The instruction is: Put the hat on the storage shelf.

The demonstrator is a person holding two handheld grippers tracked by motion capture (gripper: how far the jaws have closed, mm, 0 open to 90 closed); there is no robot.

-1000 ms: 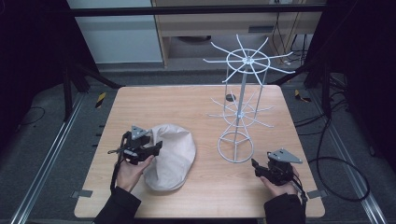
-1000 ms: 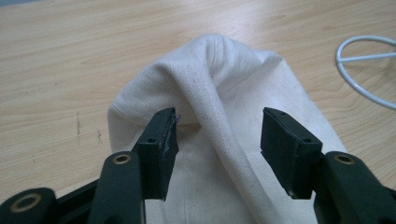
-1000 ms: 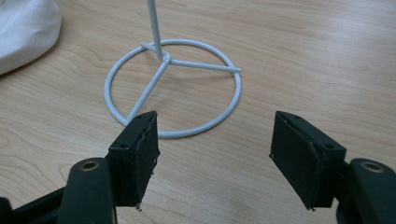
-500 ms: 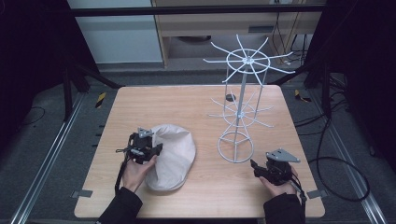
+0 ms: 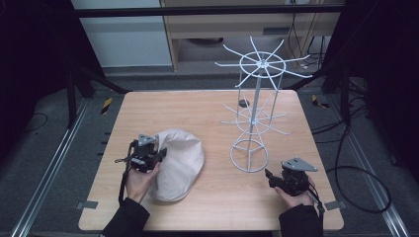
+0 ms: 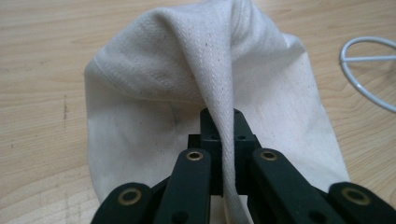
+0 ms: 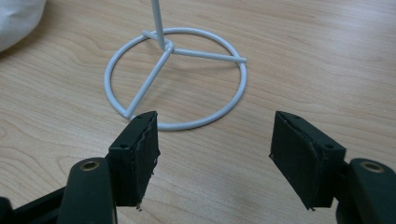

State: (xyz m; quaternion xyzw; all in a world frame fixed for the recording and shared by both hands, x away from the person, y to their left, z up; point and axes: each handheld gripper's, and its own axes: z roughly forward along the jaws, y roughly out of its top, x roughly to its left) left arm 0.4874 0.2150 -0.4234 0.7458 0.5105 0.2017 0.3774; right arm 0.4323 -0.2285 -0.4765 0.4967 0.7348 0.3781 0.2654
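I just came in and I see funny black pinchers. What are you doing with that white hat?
A person holds a claw in each hand at a wooden table. The left claw is pinched shut on a fold of the cream cloth cap, which lies on the table. The right claw is open and holds nothing; it waits just in front of the round base of the white wire rack. No hat hangs on the rack's arms yet.
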